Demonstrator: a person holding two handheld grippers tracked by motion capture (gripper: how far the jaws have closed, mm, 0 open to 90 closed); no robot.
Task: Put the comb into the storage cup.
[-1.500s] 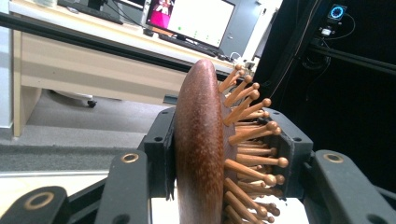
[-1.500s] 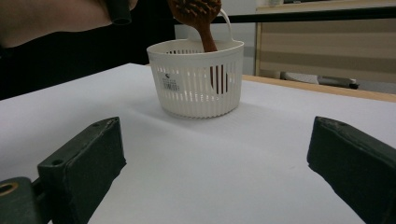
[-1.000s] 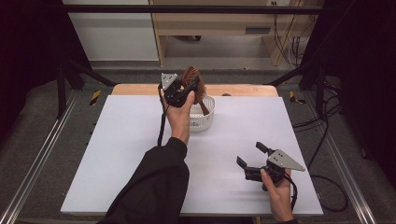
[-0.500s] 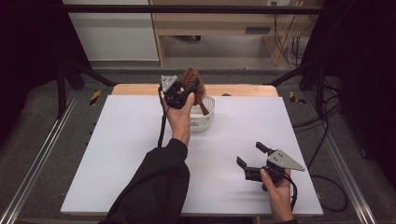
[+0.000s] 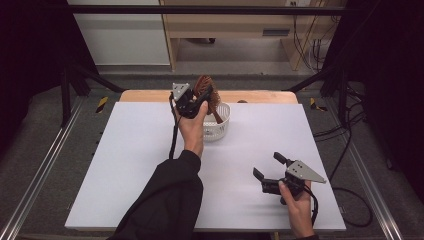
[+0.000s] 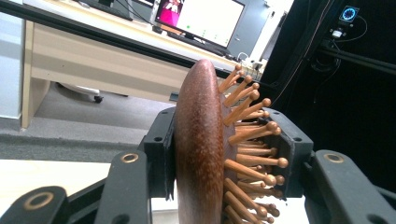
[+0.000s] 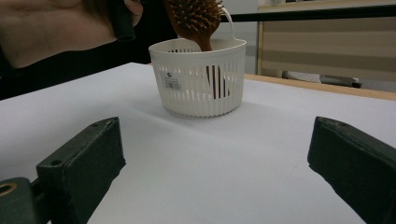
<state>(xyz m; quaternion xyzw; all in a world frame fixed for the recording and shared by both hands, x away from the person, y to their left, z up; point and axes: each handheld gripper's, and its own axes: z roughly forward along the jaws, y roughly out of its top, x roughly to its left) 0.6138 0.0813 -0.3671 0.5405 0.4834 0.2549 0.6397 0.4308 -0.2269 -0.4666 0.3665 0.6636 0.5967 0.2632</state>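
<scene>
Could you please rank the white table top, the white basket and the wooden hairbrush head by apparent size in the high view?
1. White table top, by far the largest.
2. White basket.
3. Wooden hairbrush head, partly hidden by the left gripper; it sits higher, nearer the camera, so its margin is unsure.

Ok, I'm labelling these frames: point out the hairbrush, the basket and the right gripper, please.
hairbrush [image 6: 198, 149], left gripper view, on its wooden back.
basket [image 7: 198, 95], right gripper view, on its slatted front wall.
right gripper [image 5: 269, 168], high view, midway between its open jaws.

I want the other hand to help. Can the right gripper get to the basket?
Probably yes. The right gripper is open and aimed at the basket, with bare table between them. Only the brush, held by the left gripper, sticks into it from above.
</scene>
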